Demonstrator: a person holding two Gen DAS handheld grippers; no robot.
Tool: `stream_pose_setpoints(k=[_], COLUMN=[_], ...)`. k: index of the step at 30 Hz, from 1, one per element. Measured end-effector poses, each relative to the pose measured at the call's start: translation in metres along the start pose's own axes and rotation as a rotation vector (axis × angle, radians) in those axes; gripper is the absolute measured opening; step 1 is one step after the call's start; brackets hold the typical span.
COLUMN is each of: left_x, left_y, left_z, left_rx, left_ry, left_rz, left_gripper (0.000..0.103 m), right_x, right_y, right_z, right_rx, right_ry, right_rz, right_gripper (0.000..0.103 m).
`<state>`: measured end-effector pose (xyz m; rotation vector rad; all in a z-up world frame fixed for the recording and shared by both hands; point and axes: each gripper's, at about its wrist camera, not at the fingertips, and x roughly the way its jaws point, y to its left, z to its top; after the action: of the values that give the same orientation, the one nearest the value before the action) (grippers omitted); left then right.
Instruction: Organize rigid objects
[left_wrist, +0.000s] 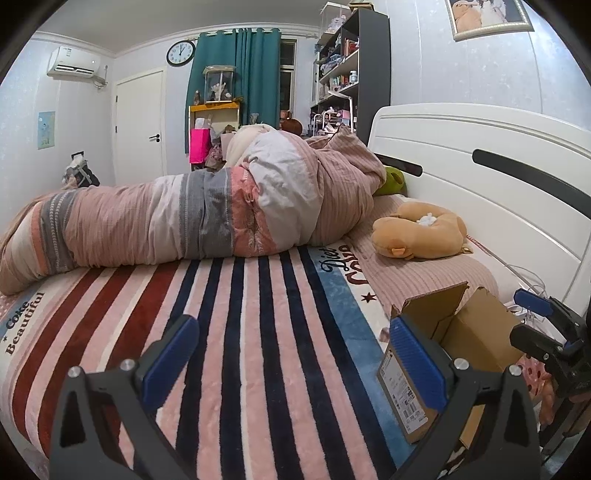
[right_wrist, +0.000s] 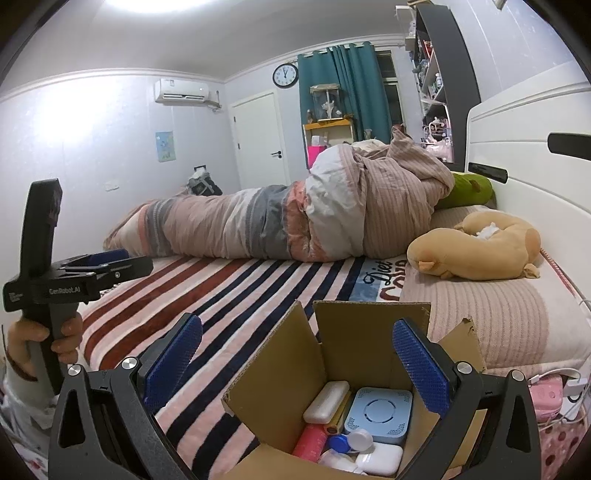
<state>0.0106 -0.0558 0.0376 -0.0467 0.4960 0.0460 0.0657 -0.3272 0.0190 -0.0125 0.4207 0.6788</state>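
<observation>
Both the left gripper (left_wrist: 291, 354) and right gripper (right_wrist: 297, 356) were held wide open, with nothing gripped. Small things were packed in the cardboard box (right_wrist: 354, 343) on the bed (right_wrist: 236, 291).

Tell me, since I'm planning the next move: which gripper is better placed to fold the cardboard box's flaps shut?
Right, probably. The right gripper hangs open directly over the cardboard box; the left gripper points at the striped blanket beside it.

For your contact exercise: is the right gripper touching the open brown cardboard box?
Cannot tell. In the right wrist view the right gripper straddles the open brown cardboard box, fingers overlapping its flaps; no clear contact or gap.
</observation>
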Motion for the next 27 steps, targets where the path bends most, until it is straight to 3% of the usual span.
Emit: stream_pose_setpoints(k=[27], left_x=[-0.0009], left_y=[0.0043], left_z=[-0.0028], left_rx=[-0.019], left_ry=[-0.002], left_rz=[0.053], left_gripper=[0.103], right_x=[0.0029], right_y=[0.0022], right_z=[-0.0051], right_rx=[-0.003], right_ry=[0.007], right_rz=[0.03], right_gripper=[0.103])
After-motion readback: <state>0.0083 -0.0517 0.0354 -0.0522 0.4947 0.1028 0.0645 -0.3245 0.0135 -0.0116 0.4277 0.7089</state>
